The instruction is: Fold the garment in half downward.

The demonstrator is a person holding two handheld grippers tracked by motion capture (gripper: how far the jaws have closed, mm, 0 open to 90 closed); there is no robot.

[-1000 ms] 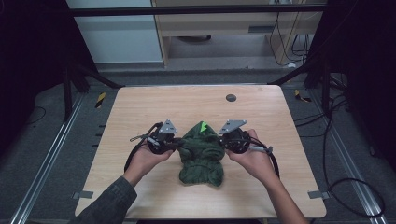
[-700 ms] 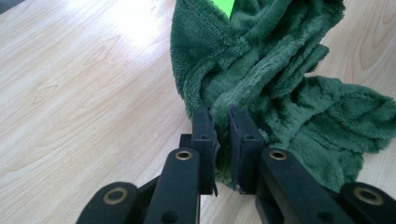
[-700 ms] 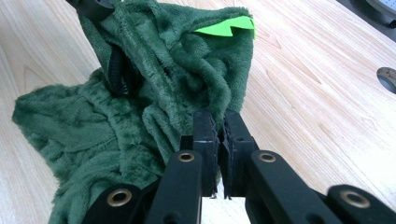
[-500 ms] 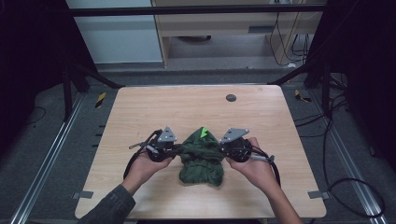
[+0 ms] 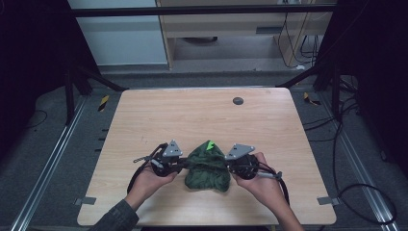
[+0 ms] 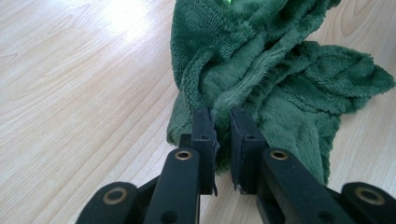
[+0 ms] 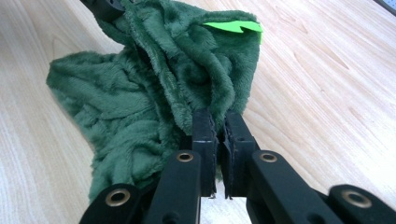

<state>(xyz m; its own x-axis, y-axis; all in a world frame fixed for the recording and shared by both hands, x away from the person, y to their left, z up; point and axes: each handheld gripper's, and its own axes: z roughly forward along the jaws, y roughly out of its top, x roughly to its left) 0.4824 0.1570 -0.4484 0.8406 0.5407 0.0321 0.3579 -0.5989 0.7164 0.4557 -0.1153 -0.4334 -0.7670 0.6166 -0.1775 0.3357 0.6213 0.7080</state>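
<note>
A dark green fleece cloth (image 5: 208,169) lies bunched near the front of the wooden table (image 5: 202,120), a bright green tag (image 5: 210,144) at its top. My left gripper (image 5: 185,164) is shut on the cloth's left side, and in the left gripper view the cloth (image 6: 275,79) is pinched between the jaws of that gripper (image 6: 222,122). My right gripper (image 5: 230,166) is shut on the cloth's right side. The right gripper view has a fold of cloth (image 7: 177,79) caught in the right gripper (image 7: 220,125), the tag (image 7: 232,26) just beyond. Hands hold both grippers.
A small dark round disc (image 5: 237,100) sits on the table toward the back. Cables (image 5: 274,175) trail from the grippers over the front of the table. Dark frame rails (image 5: 53,159) run along both sides, and a cabinet stands behind.
Both hands and the cloth have moved toward the table's front edge and sunk lower. The cloth's lower part now rests more on the table. Both grips are unchanged.
</note>
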